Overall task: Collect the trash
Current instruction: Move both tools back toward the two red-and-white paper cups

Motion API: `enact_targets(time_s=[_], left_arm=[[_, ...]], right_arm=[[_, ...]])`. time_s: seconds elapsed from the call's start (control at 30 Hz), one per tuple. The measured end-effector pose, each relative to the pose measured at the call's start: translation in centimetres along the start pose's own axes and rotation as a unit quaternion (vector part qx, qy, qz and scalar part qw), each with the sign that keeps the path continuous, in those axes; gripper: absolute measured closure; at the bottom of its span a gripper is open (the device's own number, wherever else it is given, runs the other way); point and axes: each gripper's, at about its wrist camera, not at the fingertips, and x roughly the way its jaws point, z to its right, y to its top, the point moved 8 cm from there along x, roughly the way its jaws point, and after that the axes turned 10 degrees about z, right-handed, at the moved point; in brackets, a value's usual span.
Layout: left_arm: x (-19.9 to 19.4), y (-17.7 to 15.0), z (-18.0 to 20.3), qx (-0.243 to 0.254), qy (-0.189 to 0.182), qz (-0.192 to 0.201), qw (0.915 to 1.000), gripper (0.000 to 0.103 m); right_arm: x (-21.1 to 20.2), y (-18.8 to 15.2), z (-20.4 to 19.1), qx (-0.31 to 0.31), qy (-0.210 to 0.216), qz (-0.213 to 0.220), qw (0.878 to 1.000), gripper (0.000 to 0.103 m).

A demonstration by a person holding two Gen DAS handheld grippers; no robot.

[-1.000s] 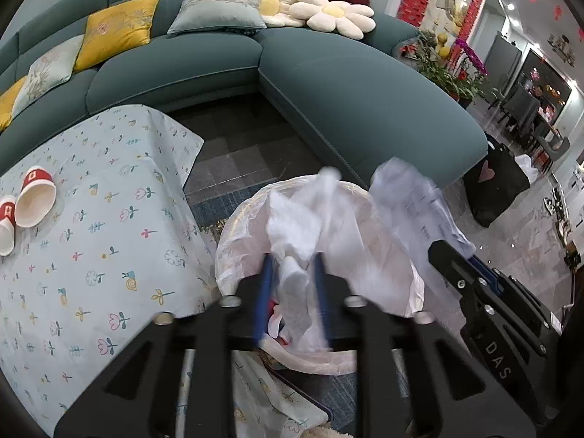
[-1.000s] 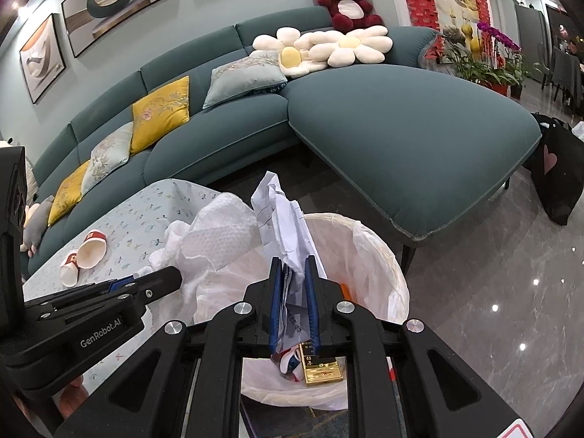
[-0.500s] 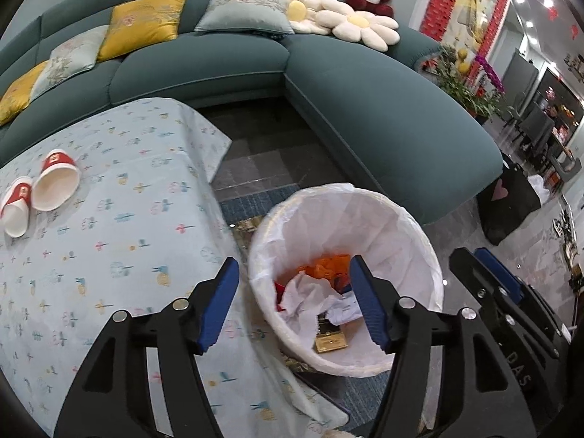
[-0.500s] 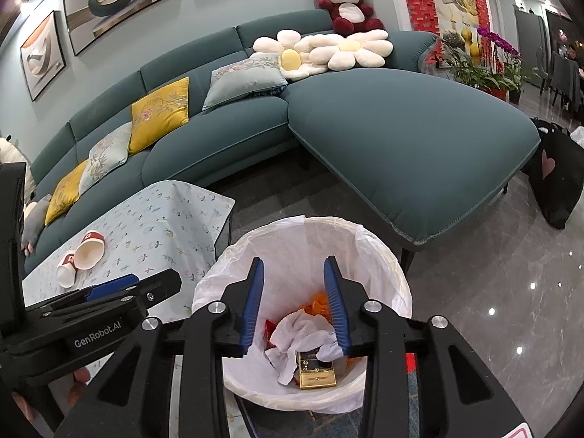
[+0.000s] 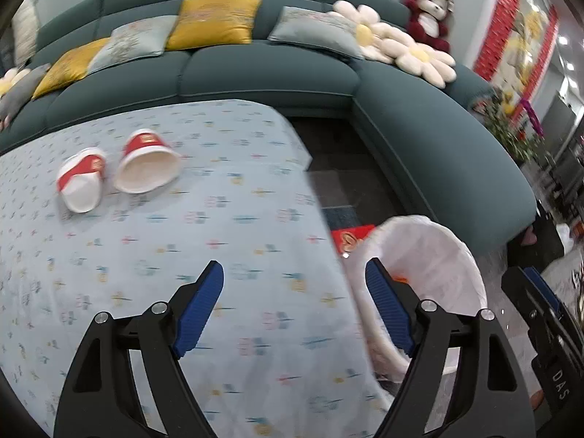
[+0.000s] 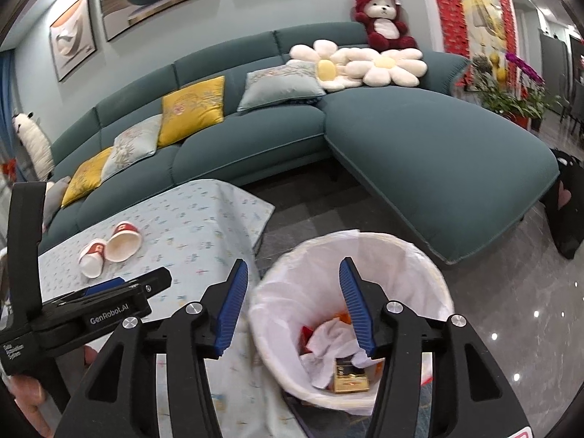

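Both hand-held grippers, left (image 5: 294,279) and right (image 6: 290,277), have just been opening and hold nothing. Crumpled paper (image 6: 330,339) lies in the bin (image 6: 434,277); two cups (image 5: 120,168), perhaps paper, lie at ten o'clock on the desk (image 5: 237,197).

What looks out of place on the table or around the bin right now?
Two red-and-white paper cups lie tipped on their sides on the patterned tablecloth, apparently leftover trash. A red packet lies on the floor beside the lined trash bin, outside it. Both grippers are open and empty.
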Motion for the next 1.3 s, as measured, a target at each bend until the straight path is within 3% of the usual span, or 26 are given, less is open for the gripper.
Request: enact_targets(time_s=[0.4,0.9,1.3], left_arm=[[-2.1,0.4,-9.5,-0.044,0.049,0.014,0.9977,0.019],[-2.8,0.6,-21.6,-0.107,0.104,0.015,0.9887,0.011],[-0.4,0.4,-27.9,-0.154,0.127,0.002,0.9799,0.011]], right_arm=[[1.1,-1.2,-9.6,-0.045,0.048,-0.021,0.998,0.050],[4.4,-3.6,-21.2,-0.091,0.103,-0.058,0.989,0.050],[9.4,-5.0,-25.5,-0.092,0.116,-0.081,0.986,0.050]])
